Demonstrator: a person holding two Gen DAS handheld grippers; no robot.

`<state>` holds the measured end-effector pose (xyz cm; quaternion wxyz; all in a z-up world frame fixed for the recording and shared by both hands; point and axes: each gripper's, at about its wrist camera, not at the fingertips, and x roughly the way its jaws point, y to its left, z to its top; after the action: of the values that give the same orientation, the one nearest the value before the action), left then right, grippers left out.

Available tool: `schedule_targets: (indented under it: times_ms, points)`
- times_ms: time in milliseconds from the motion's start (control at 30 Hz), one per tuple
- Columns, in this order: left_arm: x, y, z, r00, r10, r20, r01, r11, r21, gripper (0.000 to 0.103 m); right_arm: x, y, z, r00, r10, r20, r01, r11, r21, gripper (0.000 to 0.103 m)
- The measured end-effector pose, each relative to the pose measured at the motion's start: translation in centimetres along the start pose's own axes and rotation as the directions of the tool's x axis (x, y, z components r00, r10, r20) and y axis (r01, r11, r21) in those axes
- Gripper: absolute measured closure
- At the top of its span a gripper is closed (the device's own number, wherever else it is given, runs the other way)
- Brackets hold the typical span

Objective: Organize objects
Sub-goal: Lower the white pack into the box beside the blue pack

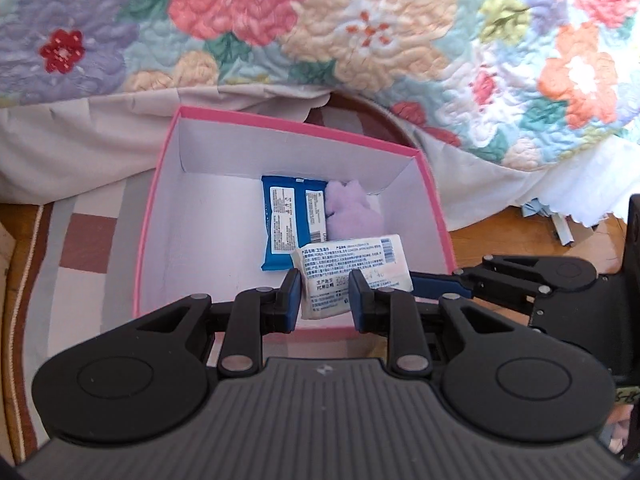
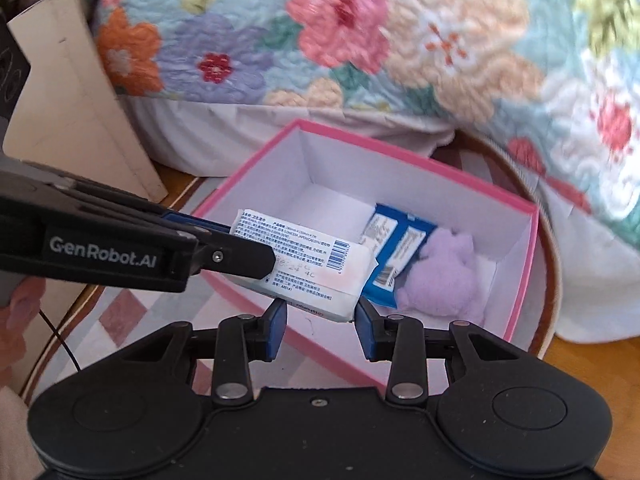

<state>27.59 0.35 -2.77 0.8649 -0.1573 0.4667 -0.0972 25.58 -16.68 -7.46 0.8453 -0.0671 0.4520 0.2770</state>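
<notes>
We hold the white pack [image 1: 352, 276] over the near edge of the pink box [image 1: 160, 184], left gripper [image 1: 325, 296] and right gripper [image 2: 320, 320] both clenched on it; a blue pack [image 1: 286, 224] and purple plush [image 1: 352, 212] lie inside

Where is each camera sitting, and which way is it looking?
Left wrist view: sits on the left hand-held gripper, looking down into the pink box; its fingers clamp the white pack, and the right hand-held gripper pokes in from the right.
Right wrist view: sits on the right hand-held gripper, looking down at the same box from the other side; the left one reaches in from the left.
Both show the white pack, blue packet, purple plush and flowered quilt.
</notes>
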Motion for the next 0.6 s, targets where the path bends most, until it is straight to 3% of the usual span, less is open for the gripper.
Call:
schedule_targets:
  times_ms: [233, 367, 600]
  points:
    - [5.1, 0.5, 0.8, 0.996, 0.027, -0.079, -0.029, 0.999, -0.029, 0.078, 4.0, -2.7, 0.2, 0.995, 0.029, -0.097, -0.021, 0.996, 0.087, 0.061]
    - [7.5, 0.7, 1.3, 0.991, 0.059, -0.119, -0.063, 0.997, -0.033, 0.077, 6.3, -4.5, 0.5, 0.982, 0.100, -0.161, -0.074, 0.984, 0.160, 0.060]
    - [10.1, 1.3, 1.7, 0.981, 0.060, -0.183, -0.071, 0.996, -0.052, 0.077, 8.6, -5.8, 0.1, 0.977, 0.110, -0.180, -0.069, 0.973, 0.221, 0.060]
